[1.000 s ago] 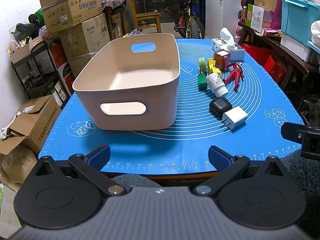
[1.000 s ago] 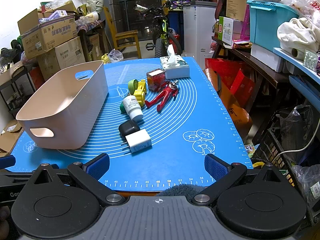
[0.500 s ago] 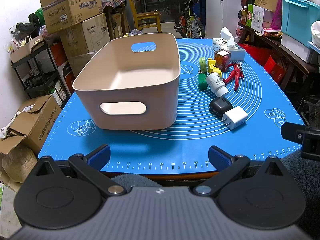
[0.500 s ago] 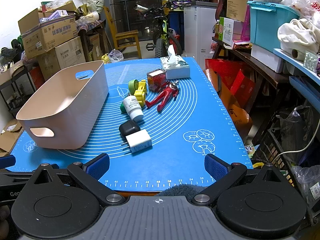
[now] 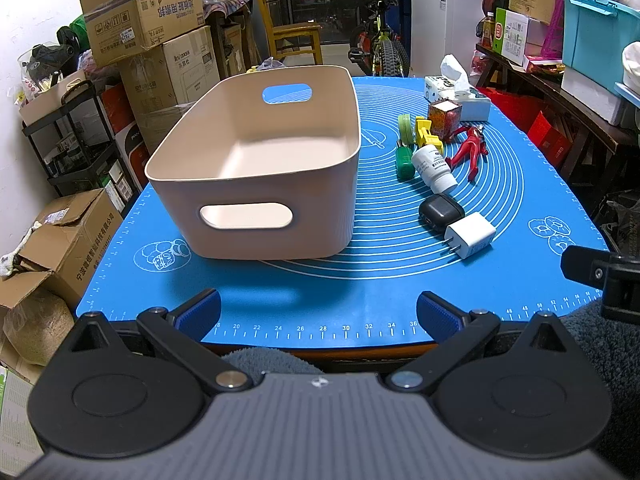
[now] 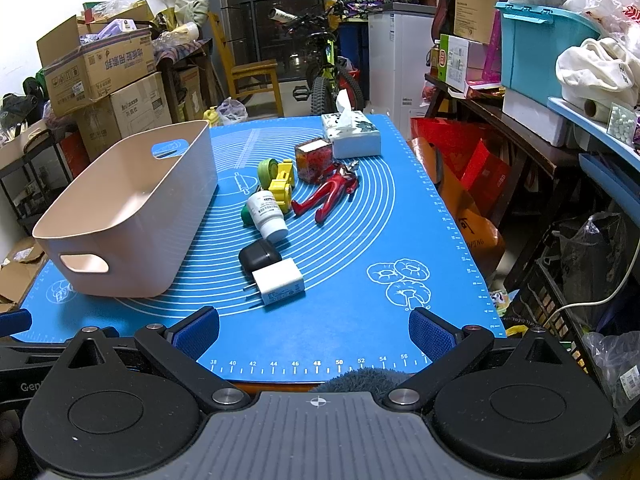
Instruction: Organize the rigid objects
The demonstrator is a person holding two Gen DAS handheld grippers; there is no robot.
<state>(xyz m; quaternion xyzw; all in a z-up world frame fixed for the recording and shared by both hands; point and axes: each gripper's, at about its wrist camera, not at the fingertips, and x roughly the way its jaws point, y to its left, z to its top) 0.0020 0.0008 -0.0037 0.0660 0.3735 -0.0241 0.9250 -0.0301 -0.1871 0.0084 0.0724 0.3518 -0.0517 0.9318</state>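
Observation:
An empty beige bin (image 5: 256,184) (image 6: 132,216) stands on the blue mat's left half. To its right lies a row of small objects: a white charger (image 6: 279,281) (image 5: 471,235), a black case (image 6: 259,255) (image 5: 440,211), a white pill bottle (image 6: 267,216) (image 5: 434,169), a green item (image 5: 404,158), a yellow toy (image 6: 282,186), a green tape roll (image 6: 267,169), a red figure (image 6: 330,196) (image 5: 470,150) and a red patterned box (image 6: 314,159). My left gripper (image 5: 319,312) and right gripper (image 6: 314,326) are both open and empty at the mat's near edge.
A tissue box (image 6: 352,136) stands at the mat's far end. Cardboard boxes (image 5: 144,12) and a shelf stand to the left, a bicycle (image 6: 332,76) and chair behind, and cluttered shelves with a teal crate (image 6: 544,48) to the right.

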